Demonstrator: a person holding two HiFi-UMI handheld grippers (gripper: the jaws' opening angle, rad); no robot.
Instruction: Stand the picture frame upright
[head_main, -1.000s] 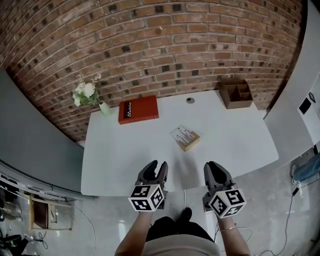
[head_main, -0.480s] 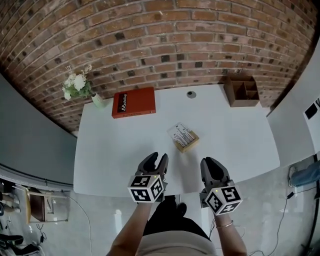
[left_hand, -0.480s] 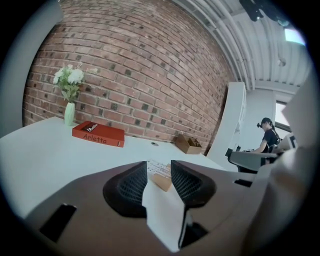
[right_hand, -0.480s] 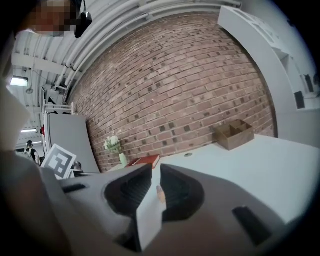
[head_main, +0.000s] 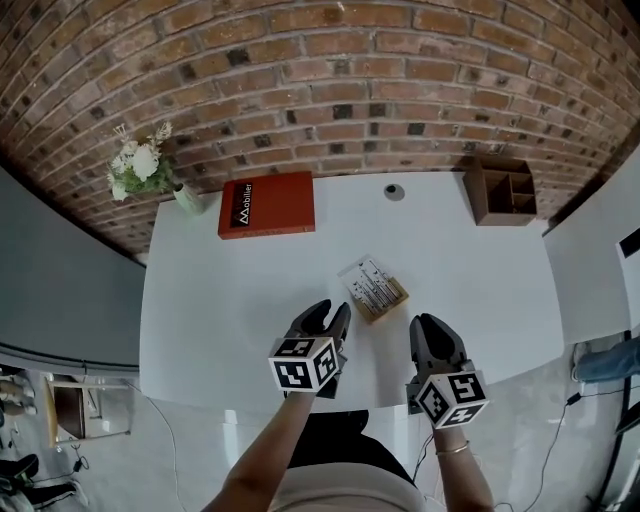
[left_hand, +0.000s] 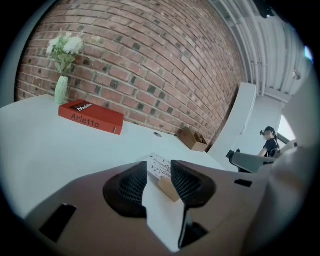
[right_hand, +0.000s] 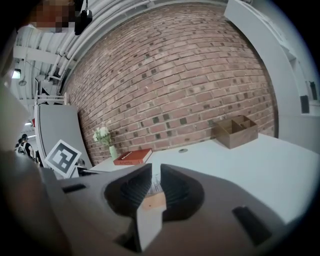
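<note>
1. Head view: you have brought both grippers forward from the near edge over the counter (head_main: 220, 330) in the last second. The picture frame (head_main: 373, 288) lies flat near the middle and has not moved. Your left gripper (head_main: 326, 314) is now just beside its near-left corner without touching it. Your right gripper (head_main: 431, 328) trails near the frame's right side, clearly apart from it. The red book (head_main: 266, 204) by the wall is untouched.
2. Left gripper view: your left gripper (left_hand: 159, 171) has its jaws released, with a clear gap and nothing in it. The picture frame (left_hand: 169, 189) shows beyond the tips, lined up with that gap.
3. Right gripper view: your right gripper (right_hand: 155, 176) has its jaws only narrowly parted and empty. The wooden edge of the picture frame (right_hand: 152, 201) shows through the slit.
4. So the approach is nearly done, but no grasp is made and the lift is all ahead. You probably need to widen the right jaws before you pinch an edge.
</note>
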